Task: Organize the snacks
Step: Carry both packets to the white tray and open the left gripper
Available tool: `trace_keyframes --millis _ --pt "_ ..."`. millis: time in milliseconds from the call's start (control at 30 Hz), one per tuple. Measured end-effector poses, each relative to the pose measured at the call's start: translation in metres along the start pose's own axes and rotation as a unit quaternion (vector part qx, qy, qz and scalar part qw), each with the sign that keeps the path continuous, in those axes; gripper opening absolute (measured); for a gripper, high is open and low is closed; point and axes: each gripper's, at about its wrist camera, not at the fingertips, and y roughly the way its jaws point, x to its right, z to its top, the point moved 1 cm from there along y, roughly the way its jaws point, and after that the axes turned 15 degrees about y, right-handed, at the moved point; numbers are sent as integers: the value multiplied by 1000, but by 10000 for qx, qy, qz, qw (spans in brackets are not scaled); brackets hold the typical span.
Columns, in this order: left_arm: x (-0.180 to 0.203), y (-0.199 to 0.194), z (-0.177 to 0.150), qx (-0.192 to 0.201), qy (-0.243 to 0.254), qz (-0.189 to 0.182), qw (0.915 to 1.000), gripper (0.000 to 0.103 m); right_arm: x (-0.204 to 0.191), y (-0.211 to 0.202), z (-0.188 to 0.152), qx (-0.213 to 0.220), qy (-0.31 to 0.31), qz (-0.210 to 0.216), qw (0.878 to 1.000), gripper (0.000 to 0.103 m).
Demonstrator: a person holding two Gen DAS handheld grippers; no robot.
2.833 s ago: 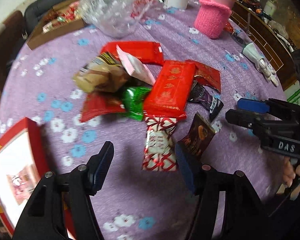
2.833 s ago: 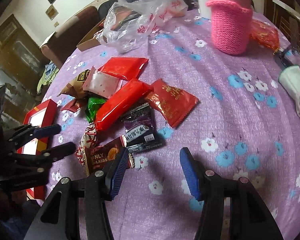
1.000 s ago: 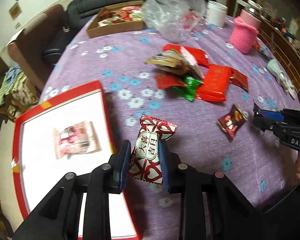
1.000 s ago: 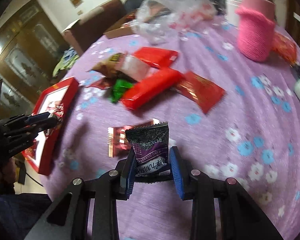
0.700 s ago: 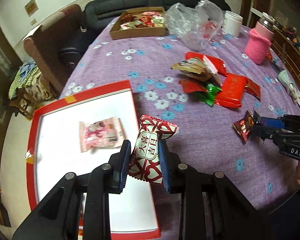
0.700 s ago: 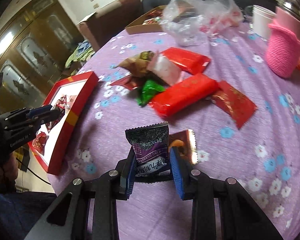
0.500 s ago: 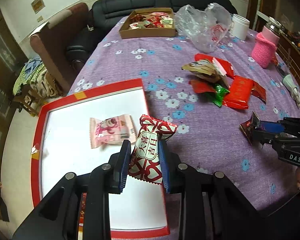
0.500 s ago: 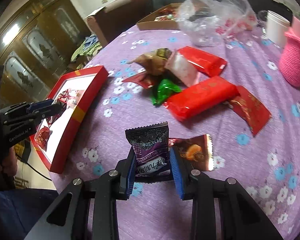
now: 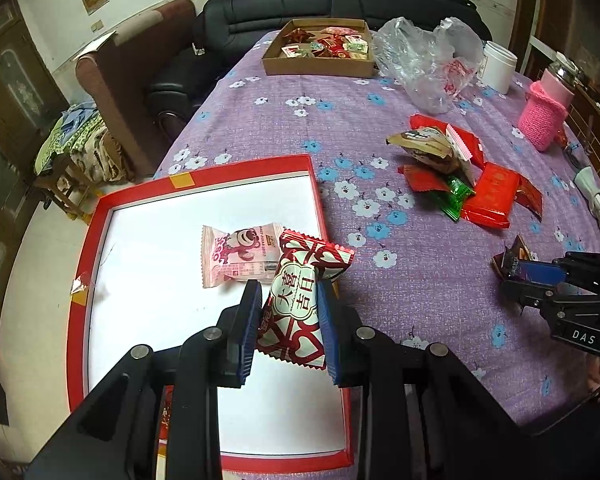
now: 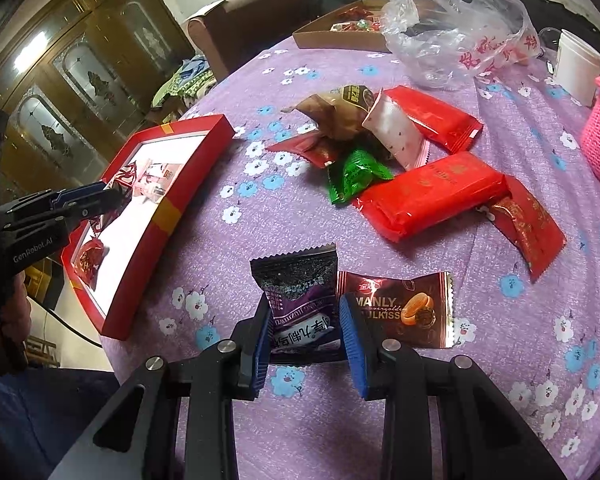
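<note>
My left gripper (image 9: 287,304) is shut on a red-and-white patterned candy packet (image 9: 300,300) and holds it over the right side of the red-rimmed white tray (image 9: 140,248). A pink bear snack packet (image 9: 240,254) lies in the tray. My right gripper (image 10: 303,316) is shut on a purple snack packet (image 10: 300,296) above the purple flowered tablecloth. A brown Manly Milkkiss packet (image 10: 404,308) lies just right of it. A pile of snacks (image 10: 384,152) with red, green, brown and pink packets lies farther back. The left gripper also shows in the right wrist view (image 10: 112,196) over the tray.
A cardboard box of sweets (image 9: 320,50) and a clear plastic bag (image 9: 428,60) stand at the far side. A white cup (image 9: 498,66) and a pink knitted holder (image 9: 544,114) are at the far right. A sofa and armchair stand beyond the table.
My left gripper carried the red-and-white packet from the table over to the tray. My right gripper lifted the purple packet and drew back toward the tray side.
</note>
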Motion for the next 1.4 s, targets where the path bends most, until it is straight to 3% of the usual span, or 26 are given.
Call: trace_keyframes --millis 433,667,1067,1400 --pt "-18 -3 -14 -90 -337 116 9993 26 -18 13 -2 -173 -293 49 9994 33" --pt "-44 -14 -36 -85 -814 322 9961 26 -43 28 2 -489 -630 62 9968 33" --pt "-89 -30 -95 -287 -1859 790 9790 26 -147 49 22 -756 -1760 532 9800 33" --pt "-129 -23 -98 -330 -2125 1090 9705 26 -235 82 37 -713 -2515 710 9626 33"
